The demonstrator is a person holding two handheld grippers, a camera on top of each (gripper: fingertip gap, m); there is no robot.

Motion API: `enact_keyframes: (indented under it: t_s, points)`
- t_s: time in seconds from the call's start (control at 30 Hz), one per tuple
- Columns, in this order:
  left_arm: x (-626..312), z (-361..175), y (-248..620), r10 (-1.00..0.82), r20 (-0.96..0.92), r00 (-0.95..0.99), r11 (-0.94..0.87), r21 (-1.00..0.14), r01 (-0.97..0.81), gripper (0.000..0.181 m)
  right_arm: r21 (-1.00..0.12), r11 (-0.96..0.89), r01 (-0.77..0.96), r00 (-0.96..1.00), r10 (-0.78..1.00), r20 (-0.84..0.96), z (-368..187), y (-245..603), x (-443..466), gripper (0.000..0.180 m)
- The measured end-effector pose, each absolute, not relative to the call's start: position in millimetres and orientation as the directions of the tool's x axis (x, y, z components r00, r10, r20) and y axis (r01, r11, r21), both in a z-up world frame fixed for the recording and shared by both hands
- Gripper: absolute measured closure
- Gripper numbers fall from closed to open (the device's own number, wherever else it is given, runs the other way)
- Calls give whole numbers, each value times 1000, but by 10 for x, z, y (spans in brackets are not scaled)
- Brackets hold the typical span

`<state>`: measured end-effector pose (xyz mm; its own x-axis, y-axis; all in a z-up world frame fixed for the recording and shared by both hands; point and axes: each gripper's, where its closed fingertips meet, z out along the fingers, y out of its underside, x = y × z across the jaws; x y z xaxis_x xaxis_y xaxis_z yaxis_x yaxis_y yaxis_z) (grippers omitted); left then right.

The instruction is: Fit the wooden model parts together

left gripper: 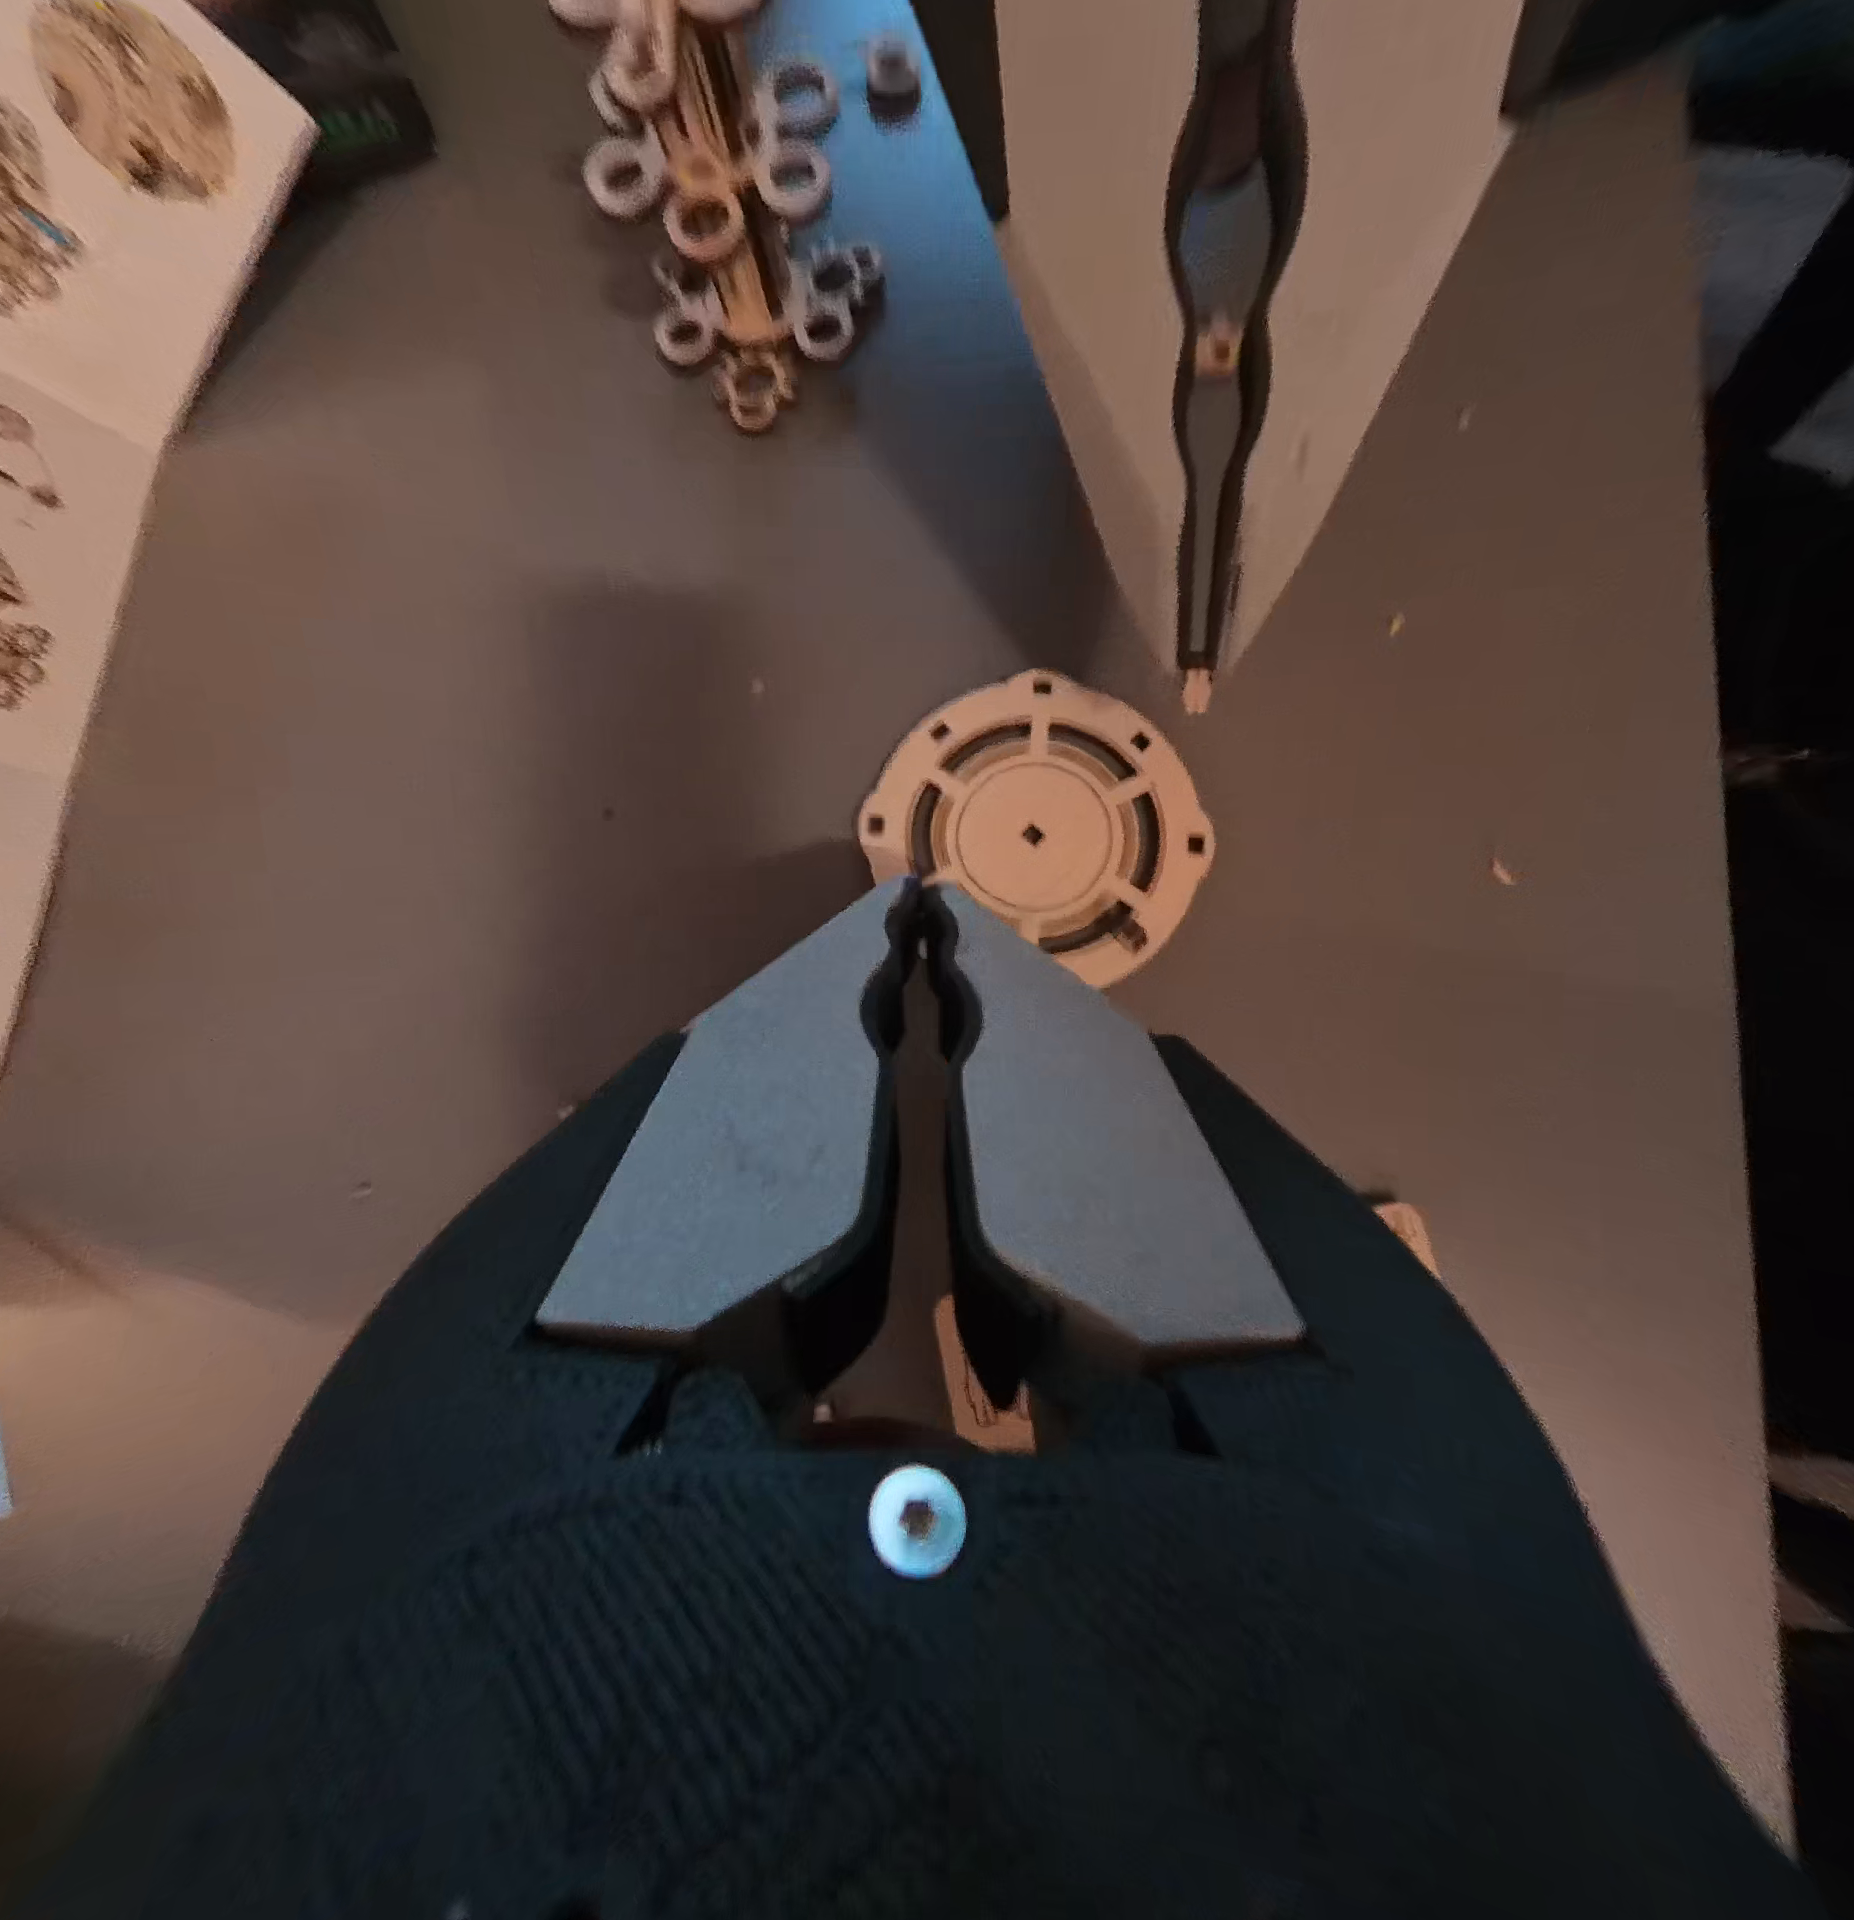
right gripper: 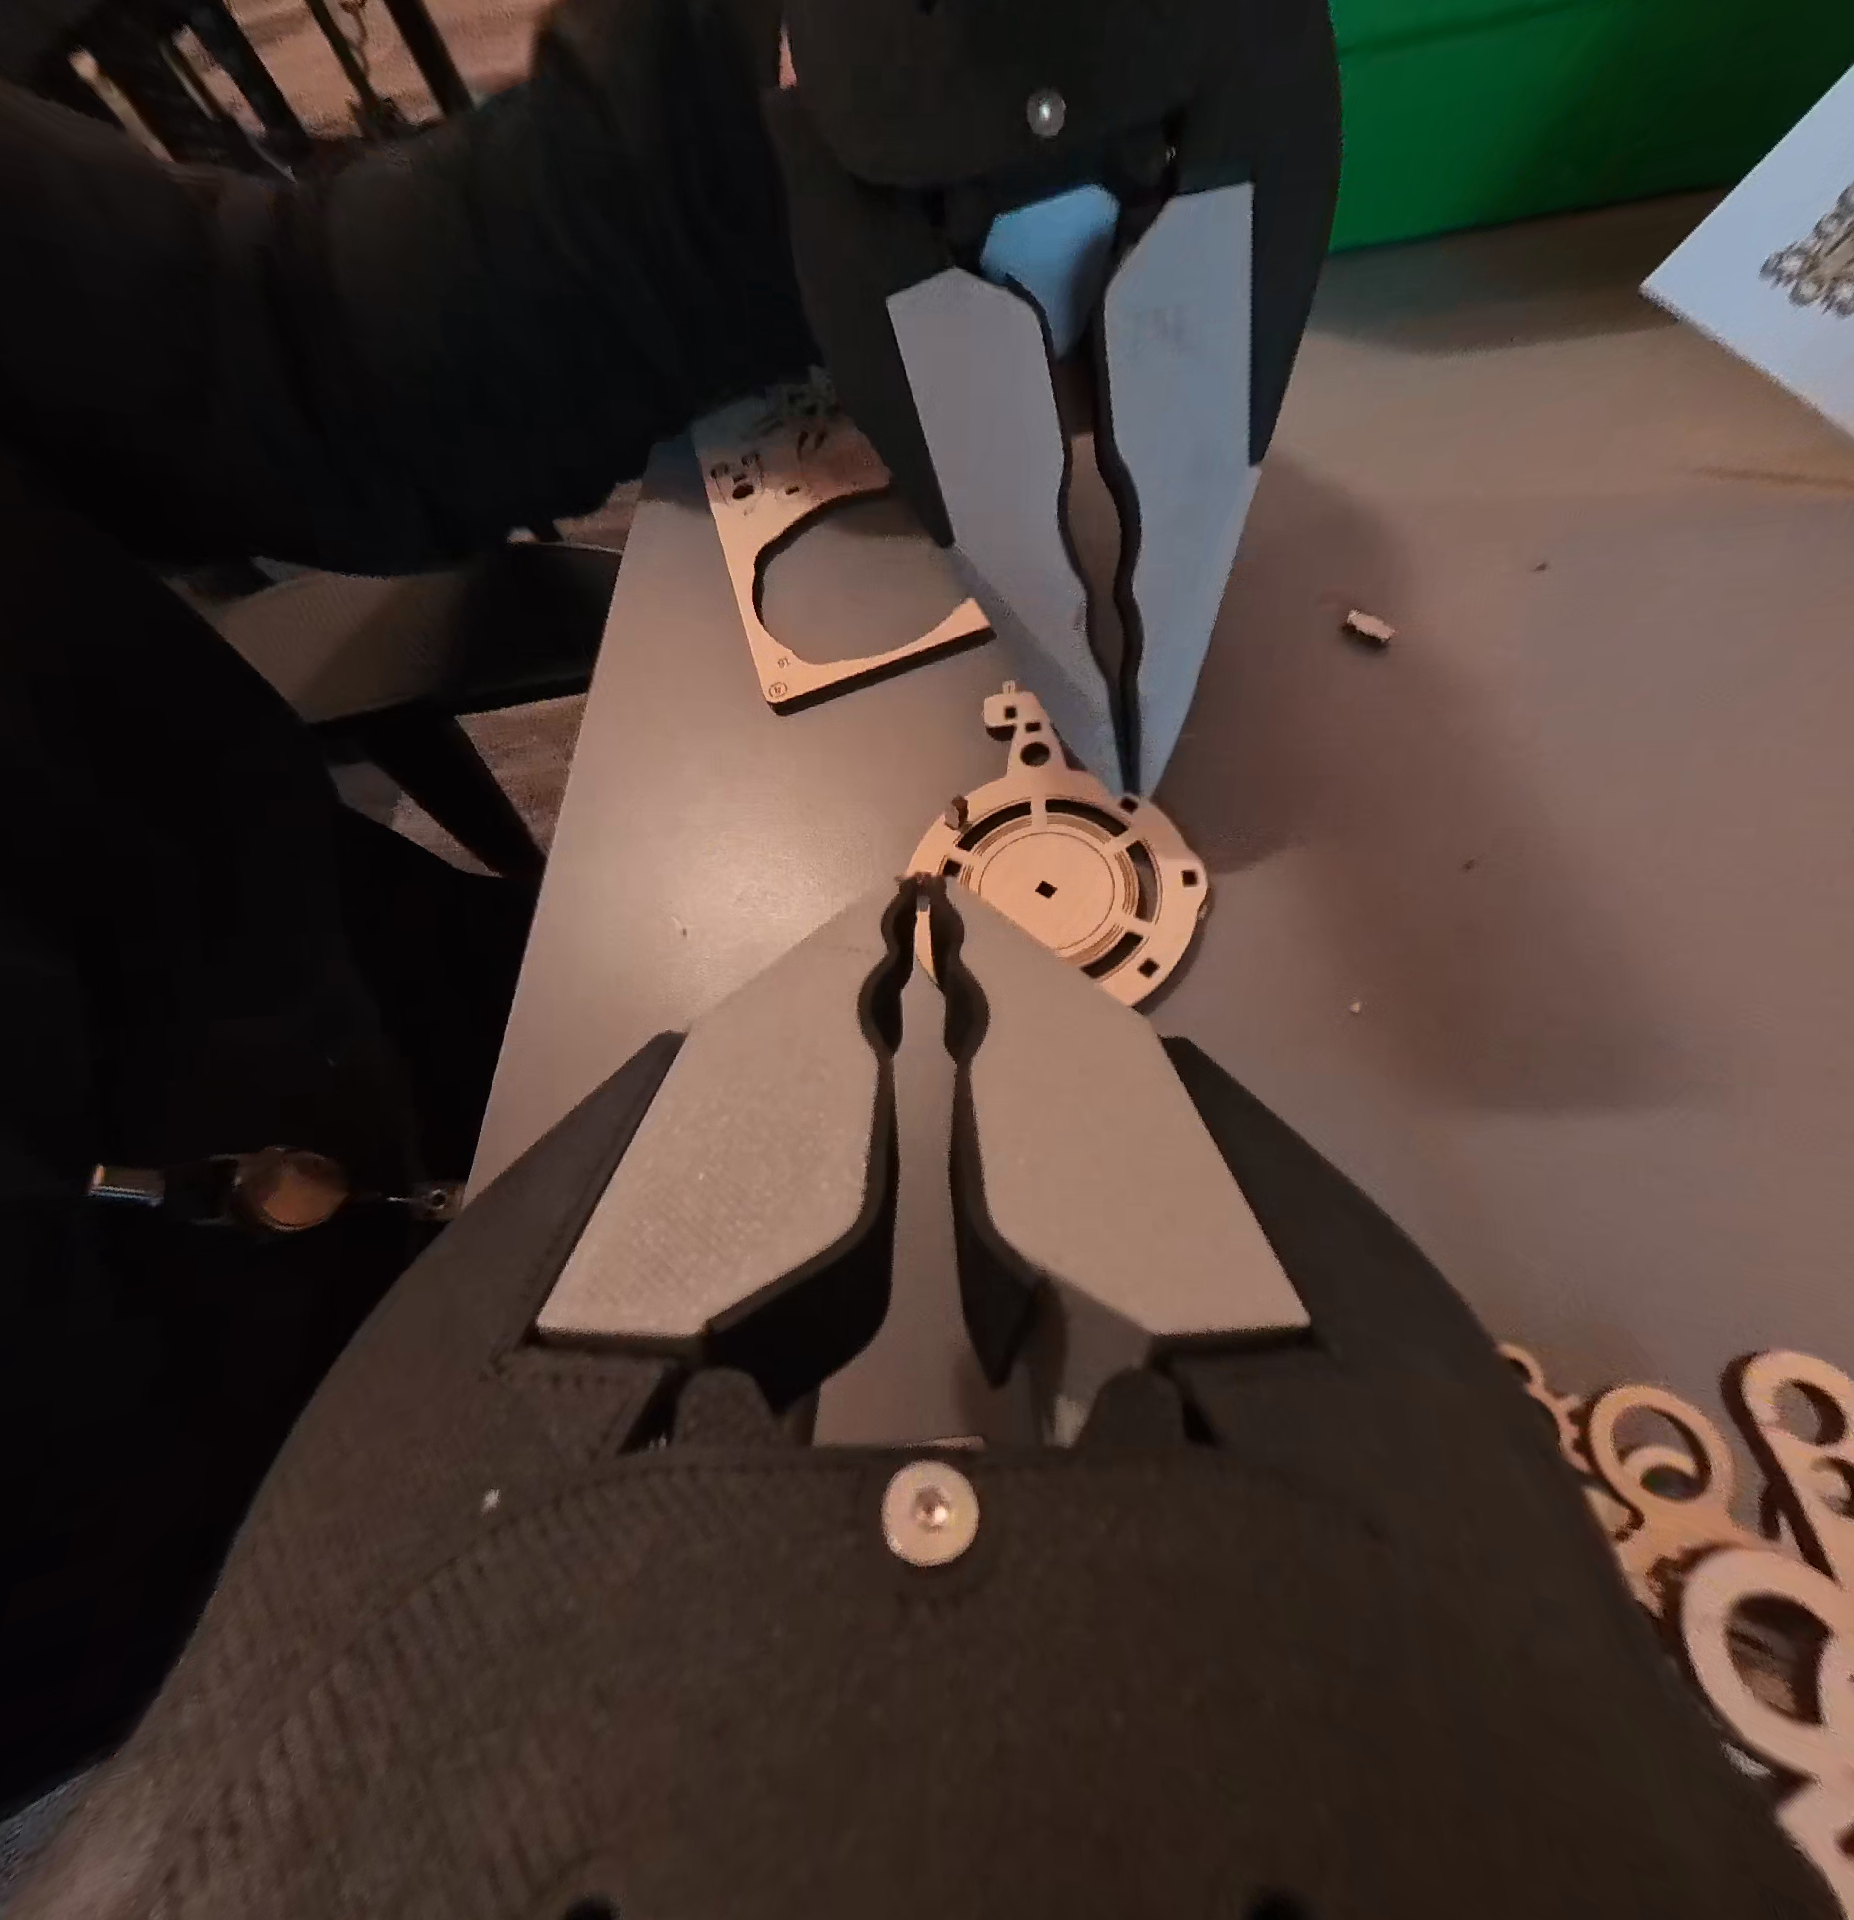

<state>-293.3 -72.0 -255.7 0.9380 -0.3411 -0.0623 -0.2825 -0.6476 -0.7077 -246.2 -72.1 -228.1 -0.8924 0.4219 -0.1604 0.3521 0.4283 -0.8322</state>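
Note:
A round wooden disc (left gripper: 1037,831) with slots and a square centre hole lies flat on the grey table (left gripper: 435,779). My left gripper (left gripper: 915,888) is shut, with its tips touching the disc's rim; it also shows in the right wrist view (right gripper: 1131,790). My right gripper (right gripper: 923,888) is shut on a small wooden peg (left gripper: 1198,694) and hovers just beside the disc (right gripper: 1058,894); it also shows in the left wrist view (left gripper: 1198,675). A short peg (right gripper: 959,805) stands in the rim, and a hooked wooden arm (right gripper: 1022,727) sticks out from it.
A cut-out wooden sheet (right gripper: 850,582) lies near the table's edge behind the disc. A loose peg (right gripper: 1364,629) lies to the right. A part-built model of wooden rings (left gripper: 715,208) stands farther off; it also shows in the right wrist view (right gripper: 1733,1558). An instruction sheet (left gripper: 71,260) lies at the left. There is about 6 cm between the tips of the two grippers.

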Motion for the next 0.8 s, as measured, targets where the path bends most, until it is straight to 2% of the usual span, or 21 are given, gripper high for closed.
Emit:
enact_keyframes:
  t_s: [0.1, 0.2, 0.43, 0.6, 0.8]
  points:
    - [-2966, -2346, -632, -300, -91, 950, -523, -817, -243, 181, -866, 381, 323, -893, 427, -145, -2173, -685, -2472, 180]
    - [-3117, -2184, -549, -192, -161, 968, -452, -861, -233, 181, -899, 321, 297, -886, 444, -134, -2062, -653, -2507, 180]
    - [-3441, -2289, -472, -44, -318, 947, -488, -820, -298, 181, -913, 321, 252, -895, 436, -94, -2075, -650, -2441, 180]
    - [-3553, -2218, -475, 24, -363, 931, -471, -826, -310, 181, -932, 287, 223, -921, 377, -104, -2035, -649, -2332, 180]
    - [-3681, -2105, -495, 101, -370, 924, -429, -854, -295, 181, -940, 268, 212, -911, 403, -90, -1971, -581, -2380, 180]
